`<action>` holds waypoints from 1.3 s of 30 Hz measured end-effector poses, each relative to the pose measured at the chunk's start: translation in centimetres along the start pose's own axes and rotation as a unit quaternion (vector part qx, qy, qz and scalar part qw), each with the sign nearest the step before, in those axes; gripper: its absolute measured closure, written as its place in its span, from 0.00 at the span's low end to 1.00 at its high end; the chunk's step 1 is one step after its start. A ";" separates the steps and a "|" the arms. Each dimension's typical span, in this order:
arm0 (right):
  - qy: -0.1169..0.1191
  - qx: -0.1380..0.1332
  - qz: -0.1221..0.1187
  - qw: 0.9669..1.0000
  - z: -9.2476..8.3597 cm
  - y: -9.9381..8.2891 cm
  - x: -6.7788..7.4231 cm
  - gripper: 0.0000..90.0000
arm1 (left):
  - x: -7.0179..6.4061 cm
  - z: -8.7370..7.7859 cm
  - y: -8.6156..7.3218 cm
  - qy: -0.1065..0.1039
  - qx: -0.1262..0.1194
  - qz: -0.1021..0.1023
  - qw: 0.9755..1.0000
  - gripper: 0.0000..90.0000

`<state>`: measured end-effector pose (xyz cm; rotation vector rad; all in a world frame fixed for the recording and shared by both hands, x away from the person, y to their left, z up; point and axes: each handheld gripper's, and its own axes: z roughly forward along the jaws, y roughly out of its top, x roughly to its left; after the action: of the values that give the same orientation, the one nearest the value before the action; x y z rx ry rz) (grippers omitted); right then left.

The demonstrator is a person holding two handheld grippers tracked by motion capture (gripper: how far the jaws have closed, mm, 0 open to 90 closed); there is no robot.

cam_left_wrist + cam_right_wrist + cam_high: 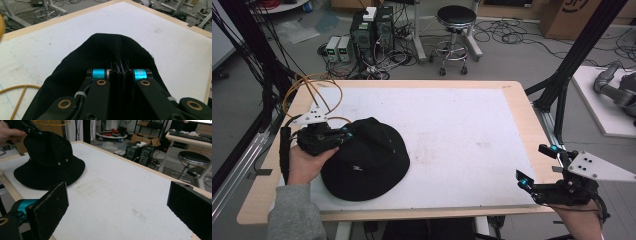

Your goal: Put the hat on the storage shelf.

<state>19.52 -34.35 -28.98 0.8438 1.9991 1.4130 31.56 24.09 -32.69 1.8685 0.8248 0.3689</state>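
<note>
Nearest the person's edge of the table (512, 95), the right gripper (534, 167) hangs off the front right corner, well apart from the hat (364, 160), and its jaws stand wide with bare air between them. In the right gripper view those two black pads (50, 208) frame the white tabletop, and the hat (47, 162) sits far across from them.

Over to the hat now: a black bucket hat, brim flat on the white table surface, lying at the front left of the table. The left hand (307, 162) comes in beside the hat's left edge, and the left gripper (344, 134) is right on the crown. Its jaws are pinched together on a fold of the hat's black cloth; in the left gripper view the left gripper (121, 71) has its jaws drawn tight, with the crown fabric (115, 47) bunched into a ridge running away from them.

An orange cable (312, 85) loops off behind the hat towards the table's far left corner.

Beyond the hat and past the far table edge, a black stool (456, 20) stands on the floor, with computer towers (372, 30) to its left.
</note>
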 end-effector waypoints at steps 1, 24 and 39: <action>0.001 0.000 -0.001 1.000 0.1 0.0 0.0 0.04 | 0.0 -0.4 0.2 -0.002 -0.005 0.000 1.000 0.98; 0.009 0.006 0.003 1.000 1.8 0.2 -0.1 0.04 | -3.7 -7.7 6.6 -0.068 -0.062 0.027 0.995 0.98; 0.017 -0.004 0.002 1.000 2.6 0.5 -0.6 0.04 | -5.5 -13.2 13.6 -0.031 -0.075 0.068 0.994 0.98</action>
<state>21.91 -33.08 -29.25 0.8273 2.0164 1.4451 25.03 25.95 -14.20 1.7915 0.6120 0.4437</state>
